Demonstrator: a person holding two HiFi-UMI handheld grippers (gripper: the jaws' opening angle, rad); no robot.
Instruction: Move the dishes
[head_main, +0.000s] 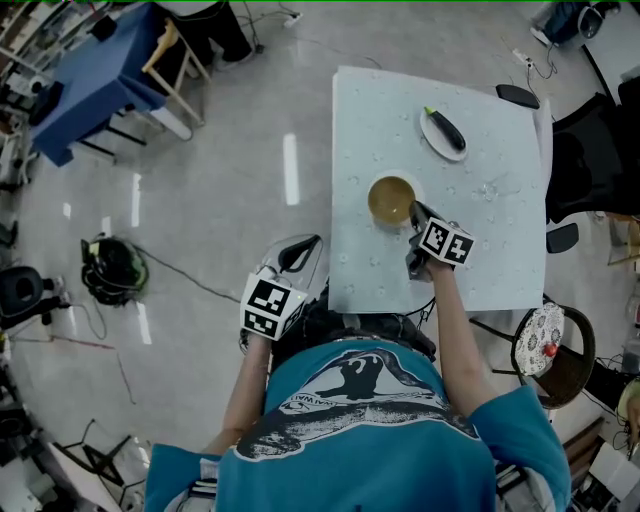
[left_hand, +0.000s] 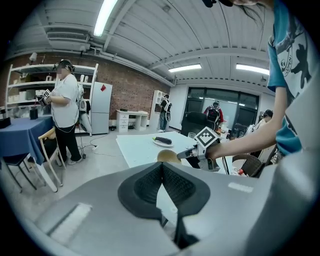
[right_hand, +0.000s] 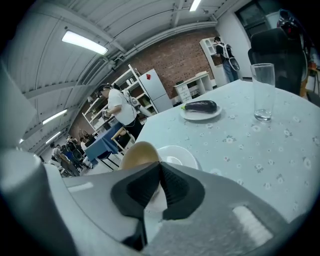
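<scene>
Right claw is clamped down on the near rim of the brown bowl. Along my own jaws, the pads are pinched nearly together at the tips, with the bowl's wall caught between them. The bowl sits toward the near side of the table, at a white plate. I can't tell whether it rests on that plate or hangs just clear of it.

Further across the flowered cloth is a second plate carrying a dark eggplant. Off to the right stands a clear glass, upright and well apart from the bowl.

Left claw is off the table, held low by my body at the table's near left corner. Its jaws are closed tip to tip on nothing at all, and past them I see my right claw at the bowl.
</scene>
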